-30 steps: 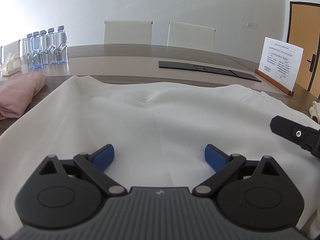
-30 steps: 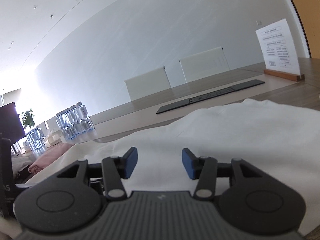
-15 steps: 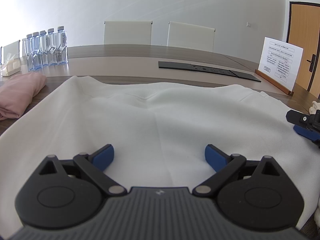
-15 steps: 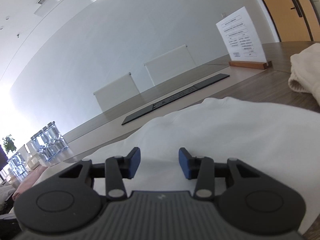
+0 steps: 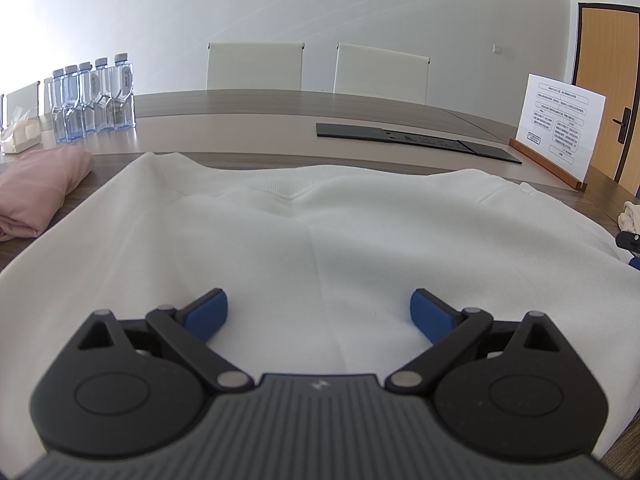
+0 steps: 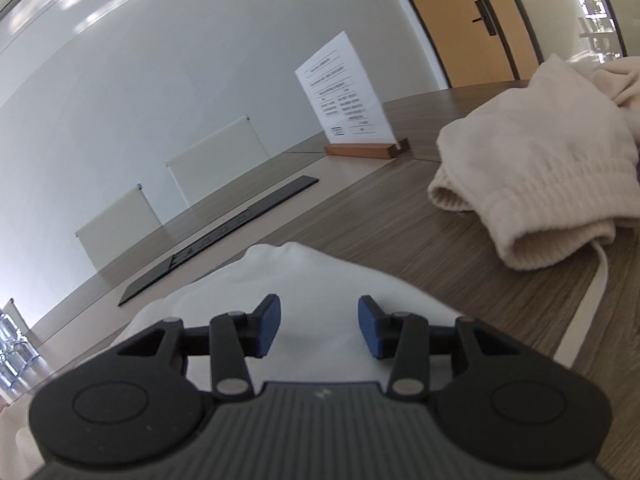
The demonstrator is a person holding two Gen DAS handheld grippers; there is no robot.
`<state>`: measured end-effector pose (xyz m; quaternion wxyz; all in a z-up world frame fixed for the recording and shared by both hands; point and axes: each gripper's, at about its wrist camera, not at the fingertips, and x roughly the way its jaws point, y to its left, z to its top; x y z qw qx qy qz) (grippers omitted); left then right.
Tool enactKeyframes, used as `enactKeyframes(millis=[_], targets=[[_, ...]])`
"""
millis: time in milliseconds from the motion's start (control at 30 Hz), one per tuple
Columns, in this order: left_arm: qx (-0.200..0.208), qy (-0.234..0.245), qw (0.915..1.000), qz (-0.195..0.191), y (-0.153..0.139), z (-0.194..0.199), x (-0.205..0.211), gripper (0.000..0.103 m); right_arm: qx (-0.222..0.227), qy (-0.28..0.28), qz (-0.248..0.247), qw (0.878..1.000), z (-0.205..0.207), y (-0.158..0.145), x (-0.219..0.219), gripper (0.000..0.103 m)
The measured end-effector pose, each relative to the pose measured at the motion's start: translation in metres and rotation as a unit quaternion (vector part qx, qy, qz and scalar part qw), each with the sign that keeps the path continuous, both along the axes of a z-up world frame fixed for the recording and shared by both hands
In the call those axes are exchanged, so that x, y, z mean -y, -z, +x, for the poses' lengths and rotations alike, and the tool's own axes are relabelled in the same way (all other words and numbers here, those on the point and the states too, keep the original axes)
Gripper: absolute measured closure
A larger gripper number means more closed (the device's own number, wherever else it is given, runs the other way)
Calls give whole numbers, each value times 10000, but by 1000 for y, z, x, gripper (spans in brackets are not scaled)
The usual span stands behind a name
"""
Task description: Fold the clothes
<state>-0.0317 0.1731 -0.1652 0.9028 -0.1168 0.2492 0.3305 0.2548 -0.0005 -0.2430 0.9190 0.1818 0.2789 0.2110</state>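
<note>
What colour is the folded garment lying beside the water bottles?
Pale pink garment, seen best in the left wrist view.

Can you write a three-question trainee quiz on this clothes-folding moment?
1. True or false: the left gripper is clamped on the white garment.
2. What lies left of the white garment? A) pink garment B) towel rack C) laptop
3. Fill in: the cream knit garment lies on the ____ side of the right gripper.

Key: 1 false, its jaws stand wide apart; 2 A, the pink garment; 3 right.
</note>
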Motion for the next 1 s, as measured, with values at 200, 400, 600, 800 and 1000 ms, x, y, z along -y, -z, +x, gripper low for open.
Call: enactKeyframes(millis=[200, 400, 600, 800, 1000], targets=[[-11, -8, 10000, 12, 0, 0, 2, 4, -398, 377, 281, 9981, 30, 11, 26, 51], [-11, -9, 10000, 4, -1, 1, 2, 3, -215, 319, 171, 9991, 29, 11, 21, 50], [-11, 28, 10000, -9, -1, 1, 1, 1, -182, 274, 157, 9993, 28, 10, 17, 48], [8, 227, 9997, -130, -3, -3, -6, 1, -235, 206, 302, 9991, 28, 10, 24, 48], [-6, 461, 9989, -96, -3, -10, -10, 1, -348, 10, 450, 9984, 29, 10, 30, 47]])
